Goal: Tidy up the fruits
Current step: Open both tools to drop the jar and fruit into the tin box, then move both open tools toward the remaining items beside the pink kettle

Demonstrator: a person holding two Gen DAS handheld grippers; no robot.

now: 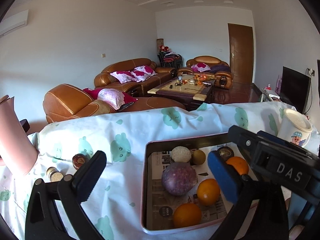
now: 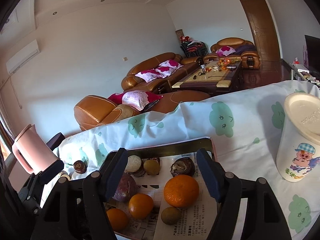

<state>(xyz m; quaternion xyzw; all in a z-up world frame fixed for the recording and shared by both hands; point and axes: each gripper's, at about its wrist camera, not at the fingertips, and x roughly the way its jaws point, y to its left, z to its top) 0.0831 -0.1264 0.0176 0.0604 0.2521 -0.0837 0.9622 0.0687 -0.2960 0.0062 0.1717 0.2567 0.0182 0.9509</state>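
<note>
Both tongs stand open, gripping nothing: the right gripper point(image 2: 162, 172) hovers over the tray point(image 2: 213, 150) of fruit (oranges, a purple one) – a large orange point(image 2: 181, 189) below it, seemingly untouched – the left gripper point(image 1: 158, 174) straddles the tray's left wall.

A thin white cotton-like cloth with green cloud prints point(image 1: 124, 132) lies wrinkled and matt under a shallow pink metal tray point(image 2: 214, 150), lined with printed newspaper point(image 2: 180, 224). The round orange citrus fruits point(image 2: 181, 190) have dimpled, slightly shiny peel, while the cream plastic cartoon-pig cup point(image 2: 296, 140) looks smooth
</note>
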